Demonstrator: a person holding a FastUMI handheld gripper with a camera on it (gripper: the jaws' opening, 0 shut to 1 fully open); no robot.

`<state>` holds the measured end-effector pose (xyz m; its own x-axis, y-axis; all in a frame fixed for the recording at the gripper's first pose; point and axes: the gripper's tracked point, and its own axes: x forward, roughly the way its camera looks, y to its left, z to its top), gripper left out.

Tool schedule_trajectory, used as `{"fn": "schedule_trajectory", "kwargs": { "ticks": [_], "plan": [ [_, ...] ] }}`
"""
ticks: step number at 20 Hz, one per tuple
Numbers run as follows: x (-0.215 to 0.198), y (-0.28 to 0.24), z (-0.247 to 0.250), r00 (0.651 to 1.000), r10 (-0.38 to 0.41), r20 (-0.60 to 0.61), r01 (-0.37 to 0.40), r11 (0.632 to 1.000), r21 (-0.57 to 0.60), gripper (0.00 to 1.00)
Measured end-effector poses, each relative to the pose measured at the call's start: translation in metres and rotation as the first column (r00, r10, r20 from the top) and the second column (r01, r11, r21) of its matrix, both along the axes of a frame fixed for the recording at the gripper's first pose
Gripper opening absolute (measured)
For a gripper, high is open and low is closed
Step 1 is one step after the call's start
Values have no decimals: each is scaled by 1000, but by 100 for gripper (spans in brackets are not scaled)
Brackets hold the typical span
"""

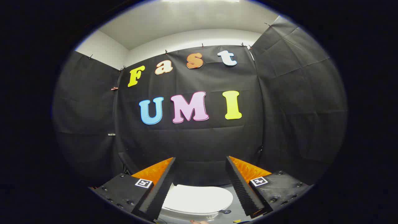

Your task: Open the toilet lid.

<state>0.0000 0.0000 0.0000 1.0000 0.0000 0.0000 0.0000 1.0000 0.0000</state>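
1. Gripper view, looking forward along my two fingers: my gripper (200, 161) is spread wide, and I hold nothing between the fingers (164, 186).
2. I take the toilet lid (199, 199) as my landmark. It lies below and between my fingers, a pale oval, flat and closed as far as I can tell.
3. My fingers stand to either side of the lid and above it, apart from it; neither touches it.
4. Under the lid's near edge I see a paler rim, which I judge to be the seat or bowl (189, 213); I cannot tell which.
5. Beyond the lid rises the booth's black cloth wall (199, 140), and above that a white ceiling (186, 21).
6. Just near the lid's front edge a small dark piece (226, 211) sits on the pale surface; too small for me to name.
7. Progress, as I judge it: nothing of the opening is done. The lid is down and untouched.
8. What is left is all of it: come down to the lid's edge, get a finger under or a grip on it, and swing it up toward the wall.
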Motion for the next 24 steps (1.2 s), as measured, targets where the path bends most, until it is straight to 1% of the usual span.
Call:
{"fn": "schedule_trajectory", "kwargs": {
  "ticks": [19,24],
  "plan": [
    [1,1,-1,1000,-9,1,9,1000,-7,98],
    [6,-6,2,1000,-25,7,25,1000,-5,98]
  ]
}}
